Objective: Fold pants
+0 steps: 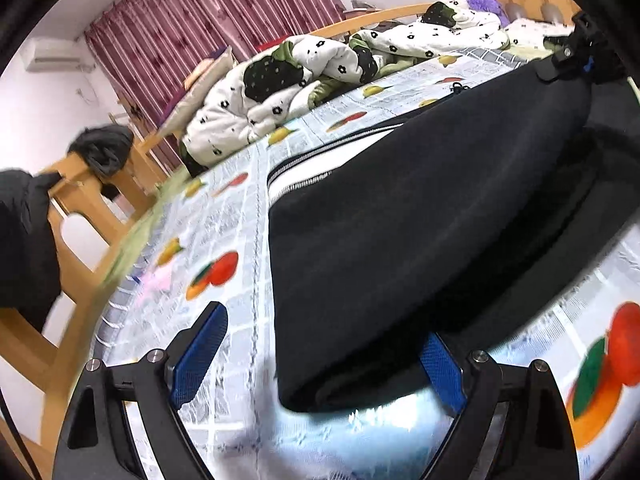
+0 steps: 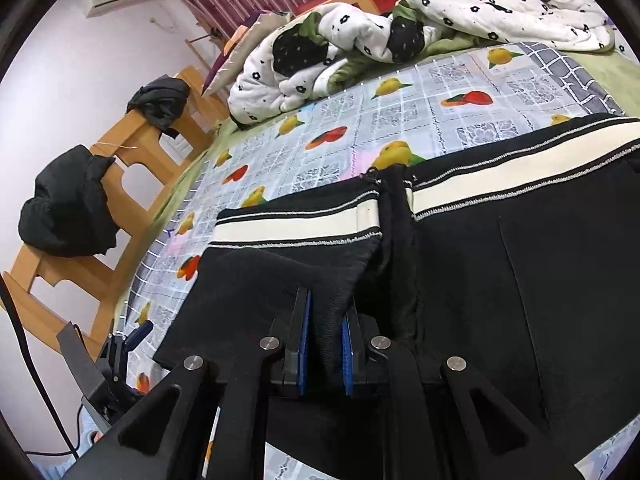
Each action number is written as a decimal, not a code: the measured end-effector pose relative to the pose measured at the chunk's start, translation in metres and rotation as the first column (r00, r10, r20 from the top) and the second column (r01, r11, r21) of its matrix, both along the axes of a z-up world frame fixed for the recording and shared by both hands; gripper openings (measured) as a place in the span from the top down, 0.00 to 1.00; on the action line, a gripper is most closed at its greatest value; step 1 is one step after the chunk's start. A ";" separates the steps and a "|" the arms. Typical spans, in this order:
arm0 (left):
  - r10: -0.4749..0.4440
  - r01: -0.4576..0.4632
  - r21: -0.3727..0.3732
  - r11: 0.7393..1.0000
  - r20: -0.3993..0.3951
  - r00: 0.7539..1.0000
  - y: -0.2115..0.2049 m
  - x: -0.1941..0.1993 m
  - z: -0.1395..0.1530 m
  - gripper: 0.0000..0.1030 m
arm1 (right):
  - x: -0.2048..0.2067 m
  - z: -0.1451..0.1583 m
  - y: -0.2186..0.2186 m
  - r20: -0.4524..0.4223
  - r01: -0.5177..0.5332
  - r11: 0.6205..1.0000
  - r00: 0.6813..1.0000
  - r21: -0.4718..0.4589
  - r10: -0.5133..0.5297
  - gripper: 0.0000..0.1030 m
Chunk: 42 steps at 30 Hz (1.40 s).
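Note:
Black pants (image 1: 400, 232) with a white side stripe lie on the fruit-print bedsheet (image 1: 224, 216). My left gripper (image 1: 320, 344) is open, its blue pads either side of the near folded edge of the pants, which lies on the sheet between them. In the right wrist view my right gripper (image 2: 325, 340) is shut on a fold of the black pants (image 2: 520, 260) near the white-striped waistband (image 2: 296, 228). The right gripper also shows far off in the left wrist view (image 1: 576, 52), at the far end of the pants. The left gripper shows low left in the right wrist view (image 2: 132, 340).
A rumpled white floral quilt (image 1: 280, 80) lies at the far side of the bed. The wooden bed frame (image 2: 132, 148) with dark clothes (image 2: 68, 204) draped on it runs along the left. Maroon curtains (image 1: 208, 12) hang behind.

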State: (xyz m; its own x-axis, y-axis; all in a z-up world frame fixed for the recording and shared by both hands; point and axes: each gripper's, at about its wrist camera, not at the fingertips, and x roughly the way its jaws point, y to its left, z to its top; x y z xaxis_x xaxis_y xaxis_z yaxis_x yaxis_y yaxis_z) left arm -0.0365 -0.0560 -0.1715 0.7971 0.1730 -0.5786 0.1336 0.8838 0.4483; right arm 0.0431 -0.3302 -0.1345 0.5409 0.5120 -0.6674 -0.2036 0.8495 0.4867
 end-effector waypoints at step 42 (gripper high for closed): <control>0.069 -0.107 -0.411 0.905 -0.107 0.992 0.084 0.003 0.008 0.77 | -0.008 -0.041 0.024 -0.097 -0.013 0.986 0.995 -0.167 -0.004 0.80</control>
